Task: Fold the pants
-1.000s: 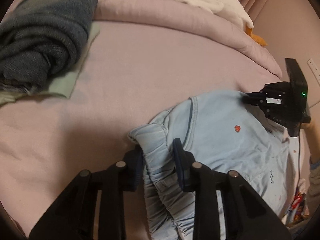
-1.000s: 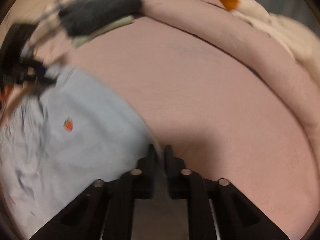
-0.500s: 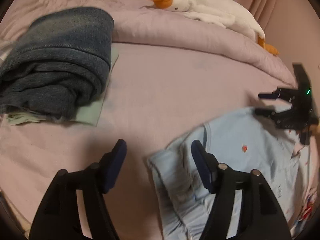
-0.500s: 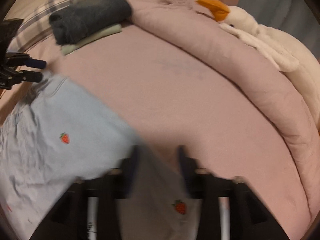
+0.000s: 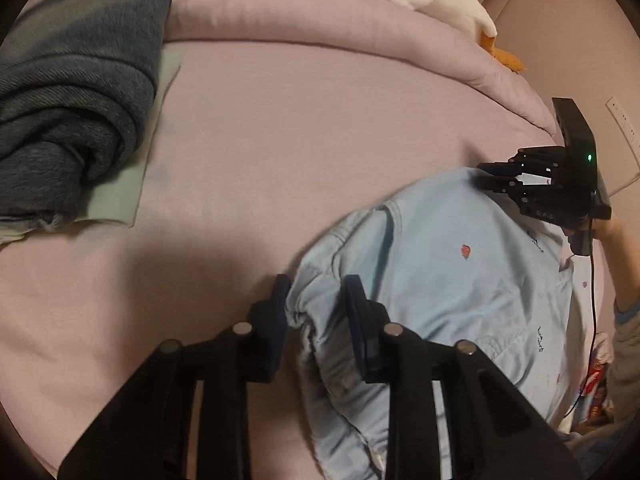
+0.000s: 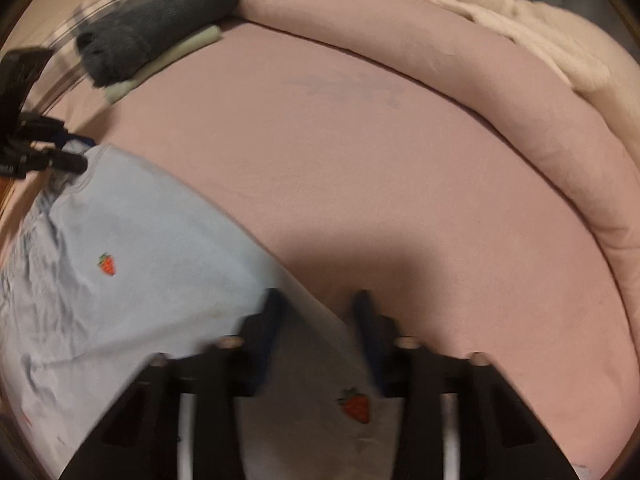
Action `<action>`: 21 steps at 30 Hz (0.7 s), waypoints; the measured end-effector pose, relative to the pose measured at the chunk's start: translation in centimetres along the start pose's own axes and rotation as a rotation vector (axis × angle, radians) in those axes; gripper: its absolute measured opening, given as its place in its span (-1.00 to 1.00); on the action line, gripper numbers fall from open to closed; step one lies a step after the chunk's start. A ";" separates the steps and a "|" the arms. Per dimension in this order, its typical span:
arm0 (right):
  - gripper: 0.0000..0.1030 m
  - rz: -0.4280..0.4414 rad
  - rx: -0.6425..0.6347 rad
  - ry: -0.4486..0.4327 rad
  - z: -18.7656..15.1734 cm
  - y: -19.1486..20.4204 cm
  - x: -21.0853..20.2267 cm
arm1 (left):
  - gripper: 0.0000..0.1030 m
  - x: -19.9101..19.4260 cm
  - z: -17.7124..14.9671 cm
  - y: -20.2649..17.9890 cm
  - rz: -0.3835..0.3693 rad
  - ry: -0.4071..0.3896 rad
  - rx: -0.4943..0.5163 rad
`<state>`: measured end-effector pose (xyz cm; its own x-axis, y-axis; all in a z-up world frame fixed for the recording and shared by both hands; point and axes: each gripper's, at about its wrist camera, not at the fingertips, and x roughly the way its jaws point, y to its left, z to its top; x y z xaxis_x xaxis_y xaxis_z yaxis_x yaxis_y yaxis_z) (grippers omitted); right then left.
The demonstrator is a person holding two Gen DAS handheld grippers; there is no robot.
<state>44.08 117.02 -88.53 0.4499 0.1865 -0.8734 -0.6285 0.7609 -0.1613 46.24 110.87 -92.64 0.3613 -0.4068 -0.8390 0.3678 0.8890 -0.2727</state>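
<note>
Re-gripping pants [image 5: 432, 264] on bed [image 5: 280, 128]: left gripper [image 5: 316, 300] jaws closing narrow around waistband; right gripper [image 6: 318, 308] closing over edge. Next: lifting both corners together, probably.

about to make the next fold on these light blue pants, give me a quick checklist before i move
1. Left gripper on the gathered waistband of the pants: jaws have just been closing with the fabric bunched between them; firm pinch: cannot tell.
2. Right gripper on the pants edge: jaws have just been closing around the fabric, picture blurred: cannot tell.
3. Pink sheet beyond the pants free of clutter: ok.
4. Folded dark pile apart from the pants: ok.
5. Pants lying smooth: not ok, wrinkled near the waistband.
</note>
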 end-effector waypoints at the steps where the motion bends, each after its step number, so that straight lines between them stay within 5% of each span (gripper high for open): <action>1: -0.66 -0.033 -0.021 -0.006 -0.1 0.6 -0.1 | -0.52 -0.5 -0.5 -0.7 0.019 -0.018 0.010; 5: -0.90 -0.158 -0.063 -0.026 -1.1 2.7 -1.3 | -0.55 -2.3 -1.3 -5.0 0.114 -0.078 0.087; 11: -0.95 -0.284 -0.034 -0.202 -2.7 5.3 -9.2 | -0.54 -6.5 -4.9 -12.6 0.202 -0.206 0.168; 21: -0.95 -0.303 -0.092 -0.352 -11.3 13.4 -16.7 | -0.53 -11.0 -18.5 -20.7 0.353 -0.330 0.351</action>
<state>20.98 117.09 -81.27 0.7993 0.1763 -0.5745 -0.4825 0.7582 -0.4386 18.80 100.85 -86.44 0.7401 -0.1929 -0.6442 0.4177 0.8826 0.2156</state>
